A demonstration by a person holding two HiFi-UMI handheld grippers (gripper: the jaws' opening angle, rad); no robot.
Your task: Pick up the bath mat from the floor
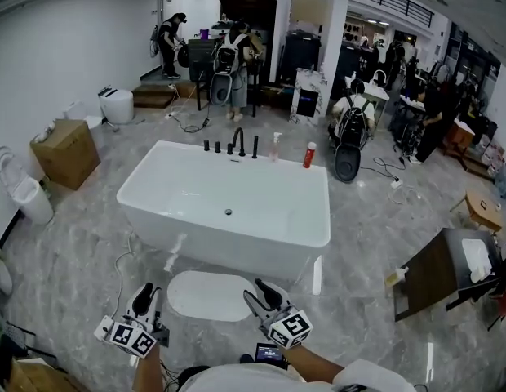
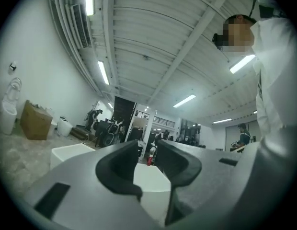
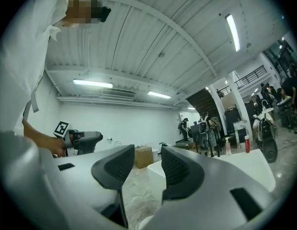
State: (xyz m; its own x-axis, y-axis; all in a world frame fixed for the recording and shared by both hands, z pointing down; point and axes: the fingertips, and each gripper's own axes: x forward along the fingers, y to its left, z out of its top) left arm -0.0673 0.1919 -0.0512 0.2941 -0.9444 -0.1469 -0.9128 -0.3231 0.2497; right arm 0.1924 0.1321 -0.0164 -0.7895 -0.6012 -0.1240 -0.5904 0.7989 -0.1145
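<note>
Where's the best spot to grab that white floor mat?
Probably the near rim of the bath mat, from above on the person's side. It lies flat, so only a thin edge can be pinched, and the bathtub crowds its far side. The open right gripper hovers by its right end.

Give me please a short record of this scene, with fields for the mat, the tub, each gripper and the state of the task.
bath mat: white, oval, lies flat on the grey floor, just in front of the bathtub
bathtub: white, freestanding; black taps and a red bottle on its far rim
left gripper: open, nothing between its jaws, left of the mat in the head view
right gripper: open, nothing between its jaws, at the mat's right end in the head view
task state: mat not yet picked up
</note>
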